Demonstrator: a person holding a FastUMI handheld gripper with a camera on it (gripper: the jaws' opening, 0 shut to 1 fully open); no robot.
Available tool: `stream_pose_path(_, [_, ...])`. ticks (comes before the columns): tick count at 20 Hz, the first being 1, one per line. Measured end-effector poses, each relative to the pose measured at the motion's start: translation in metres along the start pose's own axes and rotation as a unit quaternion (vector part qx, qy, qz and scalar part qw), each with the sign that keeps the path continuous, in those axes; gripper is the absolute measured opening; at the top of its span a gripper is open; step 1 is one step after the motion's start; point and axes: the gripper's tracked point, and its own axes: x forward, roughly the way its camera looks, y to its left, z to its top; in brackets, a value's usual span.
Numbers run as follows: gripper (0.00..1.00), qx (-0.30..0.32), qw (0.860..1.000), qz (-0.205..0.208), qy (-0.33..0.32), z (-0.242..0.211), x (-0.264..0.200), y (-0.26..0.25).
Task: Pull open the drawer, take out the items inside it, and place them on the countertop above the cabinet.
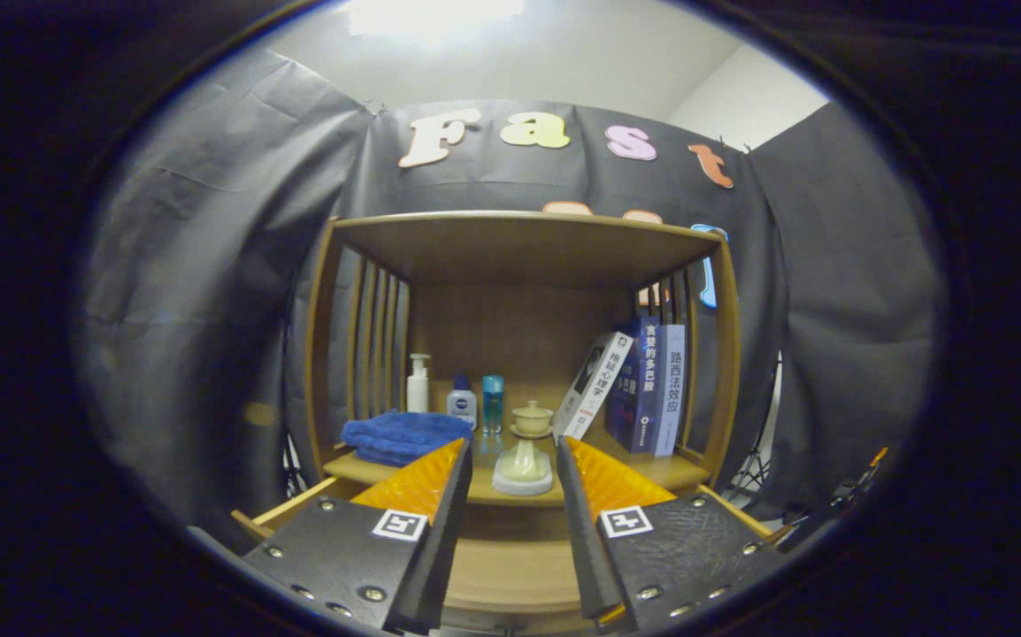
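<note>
My gripper [513,456] sits low in the frame, its two fingers spread apart with nothing between them but open air; their bases run off the bottom of the picture.

Just beyond the fingertips, centre frame, a pale green ceramic lidded cup on a tall stand [525,447] rests on a round pale base on the wooden countertop [663,467] of the open-fronted wooden cabinet [524,243]. The base's lower edge meets the counter's front lip.

Below the counter, between and under my fingers, a light wooden drawer [510,566] stands pulled out toward me (its side rails peek out at lower left and lower right). My fingers cover most of it, so I cannot make out what lies inside.

Left of centre, a folded blue towel [404,435] lies on the counter, its near edge partly behind my left finger. Behind it stand a white pump bottle [418,383], a small white bottle with a dark blue cap [462,400] and a slim clear blue bottle [493,403].

Right of centre, a white book [594,383] leans against two upright dark blue books [652,385]; their lower ends are cut by my right finger.

At far right, a dark tripod leg [751,473] shows dimly against the cloth.
</note>
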Motion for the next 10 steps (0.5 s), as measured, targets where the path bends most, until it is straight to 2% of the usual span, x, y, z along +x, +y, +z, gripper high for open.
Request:
stream_pose_path(2, [0.58,-0.007,1.000,0.006,0.008,-0.015,-0.019,0.004])
stream_pose_path(4, [0.65,-0.016,1.000,-0.011,0.024,-0.035,-0.036,0.000])
stream_pose_path(10, [0.65,0.018,0.998,-0.030,0.061,-0.082,-0.070,-0.001])
